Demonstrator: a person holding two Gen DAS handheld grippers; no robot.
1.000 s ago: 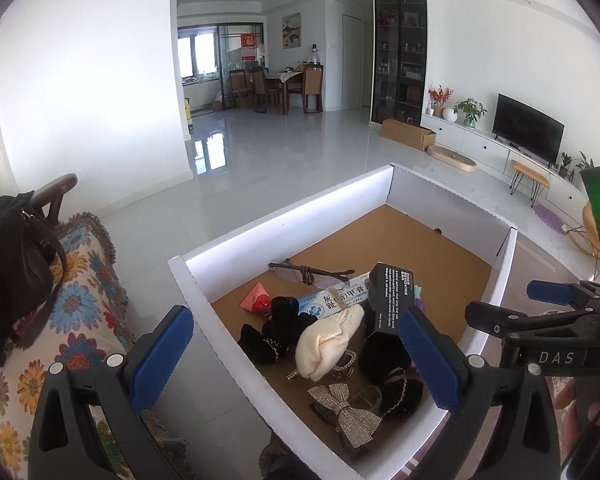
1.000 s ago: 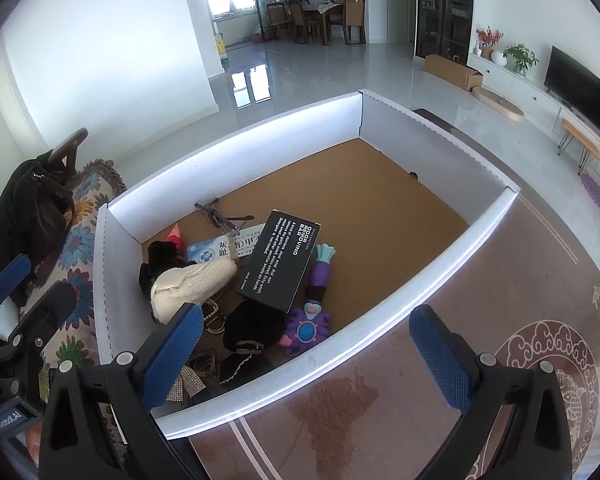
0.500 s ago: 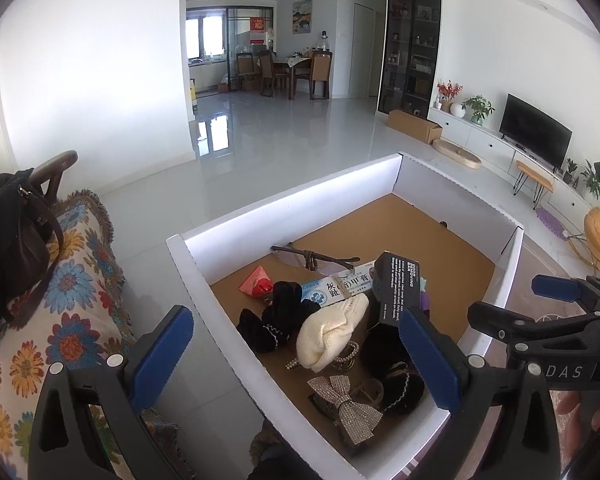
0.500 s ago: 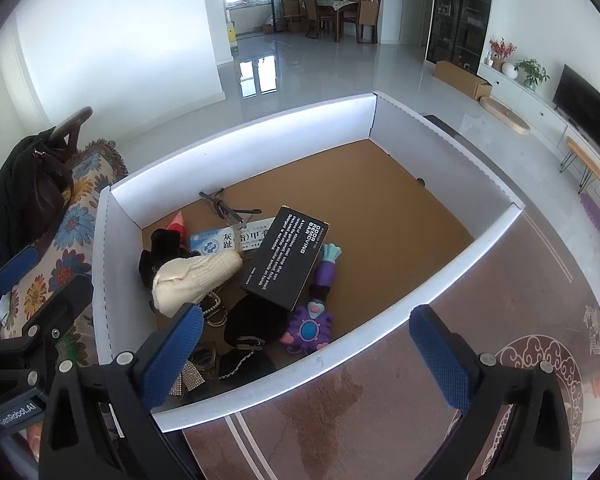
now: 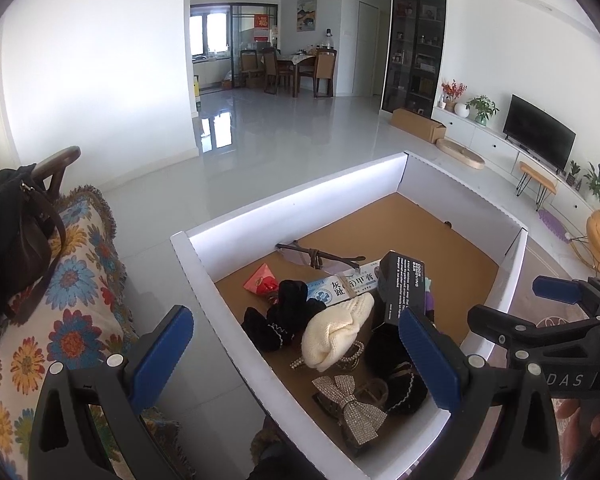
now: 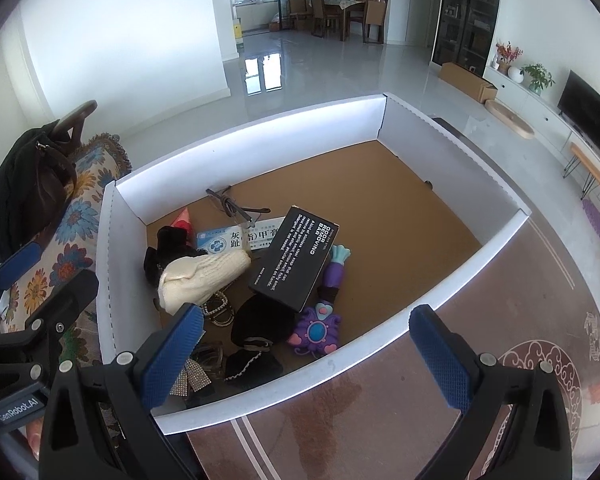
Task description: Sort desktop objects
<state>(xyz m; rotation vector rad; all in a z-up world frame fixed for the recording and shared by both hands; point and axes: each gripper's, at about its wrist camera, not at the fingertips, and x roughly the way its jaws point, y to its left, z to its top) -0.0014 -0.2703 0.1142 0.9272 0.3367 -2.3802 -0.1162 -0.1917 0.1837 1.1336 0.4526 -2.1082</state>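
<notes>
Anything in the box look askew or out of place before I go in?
The black box lies tilted, propped on the purple toy and other items. Everything is heaped in one corner of the white tray; the glasses lie partly on the ointment box.

The black box at frame center reads "ODOR REMOVING BAR", the blue-white carton left of it shows "灰趾(指)甲膏", the left gripper at lower left reads "GenRobot.AI", and the right gripper reads "DAS".
</notes>
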